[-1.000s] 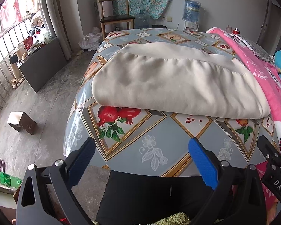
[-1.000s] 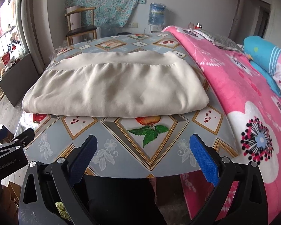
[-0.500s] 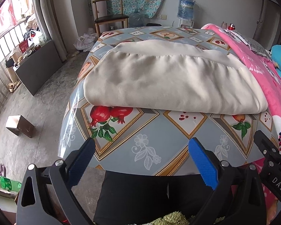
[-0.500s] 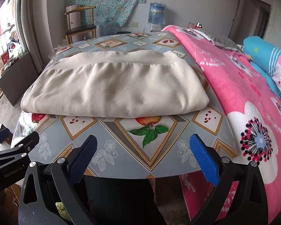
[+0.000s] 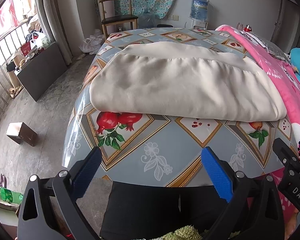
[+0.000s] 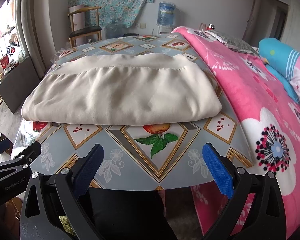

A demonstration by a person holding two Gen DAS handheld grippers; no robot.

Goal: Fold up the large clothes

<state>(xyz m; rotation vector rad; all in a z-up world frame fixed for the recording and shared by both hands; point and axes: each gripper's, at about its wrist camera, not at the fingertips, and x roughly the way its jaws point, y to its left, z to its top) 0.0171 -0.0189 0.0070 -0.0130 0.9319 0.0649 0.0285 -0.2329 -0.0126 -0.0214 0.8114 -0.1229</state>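
A cream garment [image 5: 180, 86] lies folded in a thick rectangle on the table with the fruit-pattern cloth [image 5: 170, 140]; it also shows in the right wrist view [image 6: 120, 96]. My left gripper [image 5: 150, 170] is open and empty, held back over the table's near edge, short of the garment. My right gripper [image 6: 153, 166] is open and empty too, over the near edge on the right side. Each gripper's side shows in the other's view: the right gripper [image 5: 294, 172], the left gripper [image 6: 12, 168].
A bed with a pink flowered blanket [image 6: 260, 104] and a blue pillow [image 6: 280, 60] adjoins the table on the right. A wooden chair [image 5: 118, 18] and a water dispenser [image 5: 199, 10] stand at the far wall. A small box [image 5: 22, 134] is on the floor at left.
Both grippers stay open and empty. The left wrist view has shifted slightly, so the garment sits a little lower and more central; the right view is nearly unchanged.
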